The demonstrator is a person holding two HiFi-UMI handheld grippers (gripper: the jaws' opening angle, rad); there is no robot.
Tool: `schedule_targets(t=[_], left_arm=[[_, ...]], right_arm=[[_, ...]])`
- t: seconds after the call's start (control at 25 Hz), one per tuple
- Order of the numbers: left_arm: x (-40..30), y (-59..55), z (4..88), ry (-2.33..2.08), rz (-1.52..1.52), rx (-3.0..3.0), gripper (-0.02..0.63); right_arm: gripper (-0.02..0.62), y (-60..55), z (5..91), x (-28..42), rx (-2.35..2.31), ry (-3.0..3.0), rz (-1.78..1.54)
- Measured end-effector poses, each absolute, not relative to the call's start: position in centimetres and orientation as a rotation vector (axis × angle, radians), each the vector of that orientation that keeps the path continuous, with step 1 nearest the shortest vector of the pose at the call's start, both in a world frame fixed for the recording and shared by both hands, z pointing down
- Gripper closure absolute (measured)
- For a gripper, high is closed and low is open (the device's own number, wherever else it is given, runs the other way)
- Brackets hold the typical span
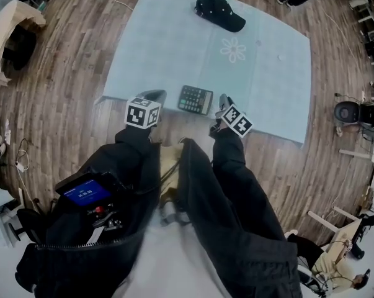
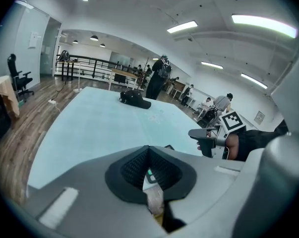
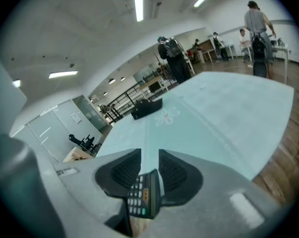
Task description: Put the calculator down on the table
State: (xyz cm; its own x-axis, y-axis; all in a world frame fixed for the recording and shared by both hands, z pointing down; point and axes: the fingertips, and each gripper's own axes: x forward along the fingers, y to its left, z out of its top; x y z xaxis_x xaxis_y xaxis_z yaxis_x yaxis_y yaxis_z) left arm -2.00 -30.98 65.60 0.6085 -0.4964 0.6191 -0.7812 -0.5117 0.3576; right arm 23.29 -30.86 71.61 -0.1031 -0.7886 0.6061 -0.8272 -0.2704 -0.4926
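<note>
The dark calculator lies flat on the pale blue table, near its front edge, between the two grippers. My right gripper hovers just right of it, open, with nothing pressed between its pads. In the right gripper view the calculator shows low in the gap of the right gripper. My left gripper hangs just left of the calculator; its pads meet at the tips in the left gripper view, and a sliver of the calculator shows below them. The right gripper shows there too.
A black cap lies at the table's far side, with a white flower print on the cloth nearer me. Wooden floor surrounds the table. Office chairs and desks stand around the room, and people stand beyond the far edge.
</note>
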Motion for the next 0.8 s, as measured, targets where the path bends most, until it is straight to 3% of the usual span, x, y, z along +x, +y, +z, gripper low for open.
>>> schedule_targets(t=[0.24,0.8], left_arm=[[2.5,-33.5,57.6,-0.977,0.459,2.424,0.607],[6.1,-35.0,39.6,-1.002,0.131,2.765,0.607]], right_arm=[[0.597,-33.6,58.0,20.7,2.071,-2.138,0.825],[0.601,-33.0,36.8,14.9,1.995,-2.365,0.084]])
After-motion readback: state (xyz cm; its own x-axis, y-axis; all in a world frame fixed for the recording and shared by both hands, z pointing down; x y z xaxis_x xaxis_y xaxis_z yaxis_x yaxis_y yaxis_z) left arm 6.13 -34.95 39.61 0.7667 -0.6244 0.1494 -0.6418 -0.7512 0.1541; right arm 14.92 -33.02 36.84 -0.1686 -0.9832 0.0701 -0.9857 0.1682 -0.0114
